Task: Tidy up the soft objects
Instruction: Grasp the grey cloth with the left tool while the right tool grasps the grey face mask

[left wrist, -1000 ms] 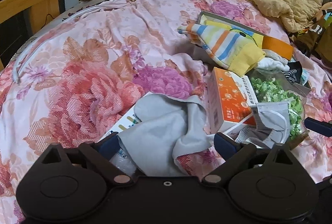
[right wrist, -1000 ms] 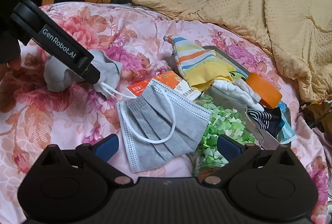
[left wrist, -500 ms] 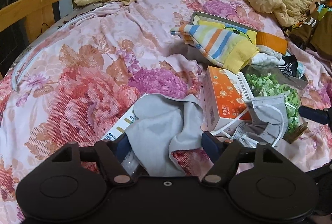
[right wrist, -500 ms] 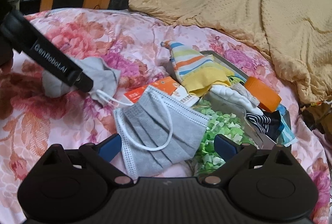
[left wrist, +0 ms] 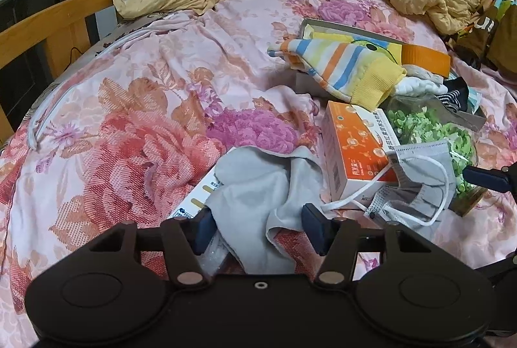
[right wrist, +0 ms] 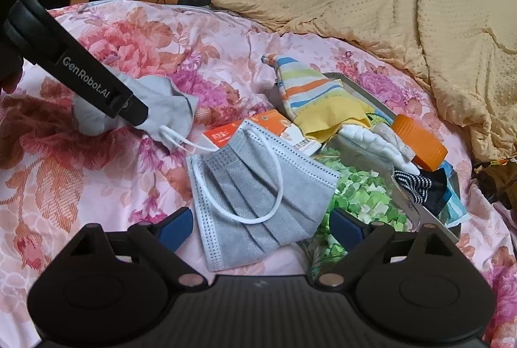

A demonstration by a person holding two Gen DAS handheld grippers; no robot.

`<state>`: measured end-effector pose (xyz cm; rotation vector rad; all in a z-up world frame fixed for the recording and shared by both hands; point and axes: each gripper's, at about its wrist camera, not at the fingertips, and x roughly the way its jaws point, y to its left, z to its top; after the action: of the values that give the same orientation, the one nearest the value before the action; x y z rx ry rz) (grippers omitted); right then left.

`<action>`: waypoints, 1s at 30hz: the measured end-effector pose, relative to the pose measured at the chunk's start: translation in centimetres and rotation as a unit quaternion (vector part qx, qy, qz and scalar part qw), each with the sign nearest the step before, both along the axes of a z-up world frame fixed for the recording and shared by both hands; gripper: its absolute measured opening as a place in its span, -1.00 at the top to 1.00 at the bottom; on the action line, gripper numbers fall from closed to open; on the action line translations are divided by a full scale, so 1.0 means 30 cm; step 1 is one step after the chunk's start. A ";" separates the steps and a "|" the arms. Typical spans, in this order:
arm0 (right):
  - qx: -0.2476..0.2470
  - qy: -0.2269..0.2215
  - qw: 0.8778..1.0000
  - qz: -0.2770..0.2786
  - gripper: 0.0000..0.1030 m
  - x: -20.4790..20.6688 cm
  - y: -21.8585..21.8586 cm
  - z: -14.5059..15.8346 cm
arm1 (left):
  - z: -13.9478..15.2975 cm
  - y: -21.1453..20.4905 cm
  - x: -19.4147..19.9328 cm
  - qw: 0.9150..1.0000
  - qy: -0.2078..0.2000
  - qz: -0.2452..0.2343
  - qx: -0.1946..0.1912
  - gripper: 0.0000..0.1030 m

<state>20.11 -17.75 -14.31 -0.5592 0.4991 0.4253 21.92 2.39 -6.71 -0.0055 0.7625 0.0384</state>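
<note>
A grey sock (left wrist: 255, 193) lies crumpled on the floral bedspread, on a white packet. My left gripper (left wrist: 258, 227) straddles its near end, jaws partly closed and near the cloth but with a gap left. A grey face mask (right wrist: 258, 193) lies flat between the fingers of my right gripper (right wrist: 261, 227), which is open. The mask (left wrist: 416, 183) also shows in the left wrist view, its loop trailing over an orange box (left wrist: 352, 151). A striped sock (right wrist: 310, 93) drapes over a grey tray (right wrist: 452, 186) of soft items.
A clear bag of green bits (right wrist: 362, 196) lies beside the mask. An orange cylinder (right wrist: 420, 141) rests in the tray. A yellow quilt (right wrist: 404, 2) is heaped at the back and a wooden bed rail (left wrist: 55, 22) runs along the left.
My left gripper's jaws have narrowed around the grey sock and it has moved forward. The right gripper has shifted slightly closer to the mask and stays open.
</note>
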 end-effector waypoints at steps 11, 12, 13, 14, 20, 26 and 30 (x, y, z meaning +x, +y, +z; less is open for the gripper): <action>-0.002 -0.002 1.000 0.000 -0.74 -0.002 -0.001 -0.007 | -0.005 -0.051 -0.012 0.999 0.002 -0.051 0.007 -0.10; -0.003 -0.004 1.000 -0.001 -0.74 -0.003 0.000 -0.008 | -0.011 -0.055 -0.010 0.999 0.005 -0.049 0.018 -0.10; -0.004 -0.004 1.000 -0.001 -0.74 -0.002 0.000 -0.009 | -0.015 -0.053 -0.008 0.999 0.007 -0.045 0.019 -0.11; -0.004 -0.003 1.000 -0.001 -0.74 -0.001 0.000 -0.010 | -0.015 -0.048 -0.006 0.999 0.005 -0.042 0.016 -0.13; -0.005 0.001 1.000 -0.005 -0.66 0.006 0.002 -0.016 | -0.013 -0.026 0.008 1.000 0.004 -0.027 0.000 -0.29; -0.004 0.003 1.000 -0.001 -0.46 0.005 0.005 -0.015 | -0.013 -0.025 0.008 1.000 0.001 -0.027 0.004 -0.12; 0.000 -0.001 1.000 -0.001 -0.25 0.002 0.007 -0.003 | -0.010 -0.022 0.004 1.000 -0.002 -0.029 0.004 0.19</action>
<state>20.18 -17.54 -14.39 -0.5594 0.4980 0.4229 22.04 1.73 -7.03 0.0238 0.7579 -0.0144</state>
